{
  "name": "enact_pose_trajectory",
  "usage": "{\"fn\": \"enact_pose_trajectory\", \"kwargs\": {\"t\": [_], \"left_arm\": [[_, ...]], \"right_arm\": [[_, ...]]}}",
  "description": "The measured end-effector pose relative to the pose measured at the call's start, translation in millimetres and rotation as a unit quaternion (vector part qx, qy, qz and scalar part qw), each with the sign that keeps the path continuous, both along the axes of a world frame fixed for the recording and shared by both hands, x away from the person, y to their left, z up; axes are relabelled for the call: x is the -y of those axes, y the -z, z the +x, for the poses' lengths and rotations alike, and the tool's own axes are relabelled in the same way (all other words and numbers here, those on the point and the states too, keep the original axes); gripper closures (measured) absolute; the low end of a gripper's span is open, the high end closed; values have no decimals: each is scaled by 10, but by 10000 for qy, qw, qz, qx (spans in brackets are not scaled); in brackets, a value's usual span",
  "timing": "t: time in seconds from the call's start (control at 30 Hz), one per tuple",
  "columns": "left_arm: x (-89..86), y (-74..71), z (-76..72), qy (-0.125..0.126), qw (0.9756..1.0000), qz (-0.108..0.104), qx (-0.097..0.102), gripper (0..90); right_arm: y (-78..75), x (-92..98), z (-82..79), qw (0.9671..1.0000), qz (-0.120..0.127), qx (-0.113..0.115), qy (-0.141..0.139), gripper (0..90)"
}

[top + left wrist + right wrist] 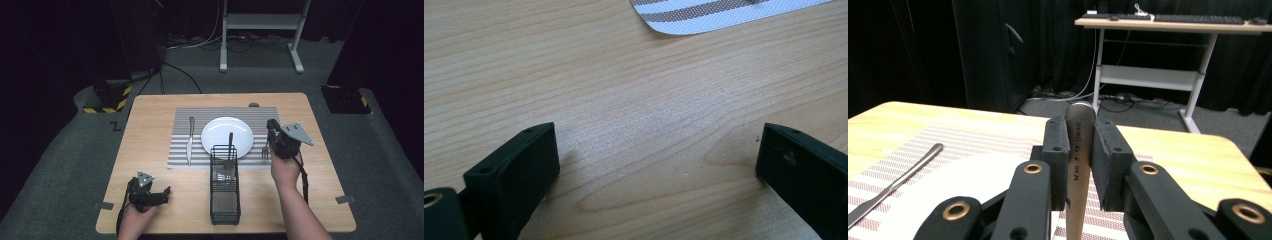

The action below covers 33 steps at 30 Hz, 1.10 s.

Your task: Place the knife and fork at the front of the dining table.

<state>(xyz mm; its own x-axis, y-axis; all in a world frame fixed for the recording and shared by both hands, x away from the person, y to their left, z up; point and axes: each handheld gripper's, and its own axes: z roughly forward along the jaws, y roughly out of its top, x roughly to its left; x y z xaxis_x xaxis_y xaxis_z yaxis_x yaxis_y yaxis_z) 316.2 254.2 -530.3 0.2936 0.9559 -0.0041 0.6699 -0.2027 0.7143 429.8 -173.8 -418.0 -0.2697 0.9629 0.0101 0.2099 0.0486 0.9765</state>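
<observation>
right tongs [270, 135]: clamped on the fork [265, 151] handle, tines down just right of the plate [227, 134]
left tongs [161, 194]: apart, idle on worktop [150, 120]
risk: thin handle could swivel and land crooked, or clip the plate

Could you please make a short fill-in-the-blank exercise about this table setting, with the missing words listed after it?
1. The right gripper is shut on the handle of a ____.
2. The knife lies on the striped placemat, to the ____ of the white plate.
3. A utensil stands upright in the black wire ____, in front of the plate.
4. The left gripper rests on the wooden table with its jaws ____.

Missing words: fork; left; basket; open
</observation>
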Motion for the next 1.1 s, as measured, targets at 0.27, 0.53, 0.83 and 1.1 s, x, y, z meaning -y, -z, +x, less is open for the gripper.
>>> {"fn": "enact_pose_trajectory", "kwargs": {"t": [0.27,0.53,0.83,1.1], "left_arm": [[0,0,0,0,10000,-2,1,37],[0,0,0,2,10000,-1,0,37],[-1,-1,0,3,10000,9,2,37],[0,0,0,2,10000,0,1,37]], "right_arm": [[60,-32,92,9999,-6,-154,59,782],[97,-82,285,9994,-17,-304,169,782],[174,-97,597,9973,43,-670,305,782],[293,-120,856,9945,9,-975,384,786]]}}
